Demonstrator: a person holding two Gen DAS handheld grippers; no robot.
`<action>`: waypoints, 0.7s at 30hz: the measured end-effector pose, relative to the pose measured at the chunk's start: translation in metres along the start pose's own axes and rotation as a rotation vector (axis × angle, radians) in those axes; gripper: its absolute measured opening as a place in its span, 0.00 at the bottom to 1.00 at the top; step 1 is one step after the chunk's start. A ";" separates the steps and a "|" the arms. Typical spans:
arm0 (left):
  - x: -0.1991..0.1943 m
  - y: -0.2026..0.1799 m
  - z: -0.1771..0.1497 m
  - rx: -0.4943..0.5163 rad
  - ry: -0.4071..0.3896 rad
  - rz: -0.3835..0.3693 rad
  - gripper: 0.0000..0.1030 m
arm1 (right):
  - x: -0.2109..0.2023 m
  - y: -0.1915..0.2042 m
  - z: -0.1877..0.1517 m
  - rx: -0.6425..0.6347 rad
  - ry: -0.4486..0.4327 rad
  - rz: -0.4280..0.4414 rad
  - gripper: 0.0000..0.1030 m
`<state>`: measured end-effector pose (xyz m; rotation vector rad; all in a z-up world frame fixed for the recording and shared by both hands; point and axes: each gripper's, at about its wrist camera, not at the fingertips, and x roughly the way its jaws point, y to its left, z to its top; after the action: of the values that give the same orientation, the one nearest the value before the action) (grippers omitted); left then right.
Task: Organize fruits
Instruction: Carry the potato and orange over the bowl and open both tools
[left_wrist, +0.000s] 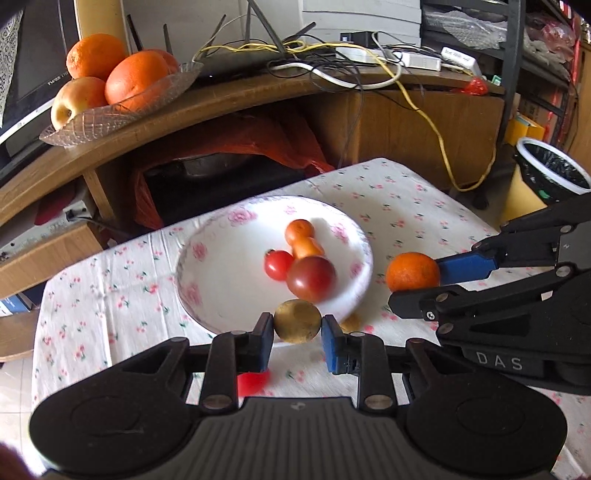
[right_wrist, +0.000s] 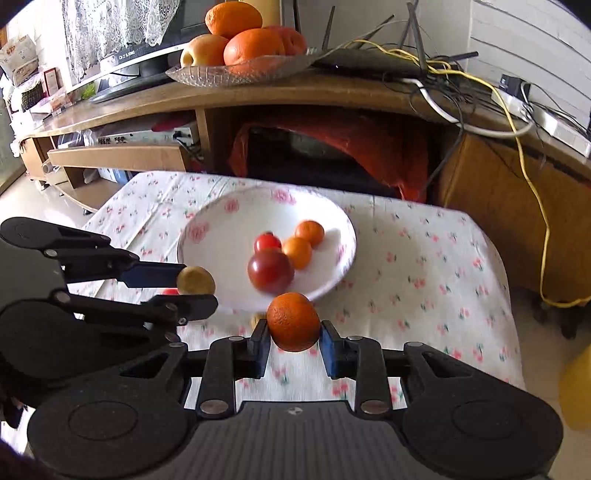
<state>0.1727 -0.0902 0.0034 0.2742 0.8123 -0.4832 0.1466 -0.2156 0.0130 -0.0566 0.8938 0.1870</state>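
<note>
My left gripper (left_wrist: 297, 326) is shut on a small round yellow-brown fruit (left_wrist: 297, 320), held just above the near rim of a white flowered bowl (left_wrist: 221, 295). My right gripper (right_wrist: 294, 332) is shut on a small orange (right_wrist: 293, 321), lifted in front of the same bowl (right_wrist: 221, 236). The bowl holds a dark red tomato (left_wrist: 311, 277), a small red tomato (left_wrist: 277, 264) and two little orange fruits (left_wrist: 300, 229). From the right wrist view the left gripper (right_wrist: 197, 291) shows at the left with the yellow-brown fruit (right_wrist: 195, 280). From the left wrist view the right gripper (left_wrist: 413, 291) holds the orange (left_wrist: 413, 271).
The bowl stands on a floral tablecloth (right_wrist: 424, 280). A red piece (left_wrist: 253, 382) and a small brownish fruit (left_wrist: 351, 323) lie on the cloth near the bowl. Behind, a wooden shelf carries a glass dish (left_wrist: 110, 118) of oranges and an apple, plus tangled cables (left_wrist: 332, 70). A lined bin (left_wrist: 550, 166) stands at the right.
</note>
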 end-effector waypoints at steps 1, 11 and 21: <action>0.003 0.002 0.001 -0.005 0.001 0.003 0.36 | 0.003 0.001 0.003 0.000 -0.003 -0.002 0.23; 0.023 0.017 0.005 -0.040 0.012 0.030 0.36 | 0.035 0.001 0.019 -0.019 0.004 -0.008 0.23; 0.038 0.024 0.004 -0.054 0.030 0.039 0.36 | 0.054 -0.001 0.023 -0.028 0.013 -0.006 0.23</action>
<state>0.2098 -0.0835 -0.0211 0.2480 0.8464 -0.4206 0.1974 -0.2064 -0.0144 -0.0863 0.9042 0.1937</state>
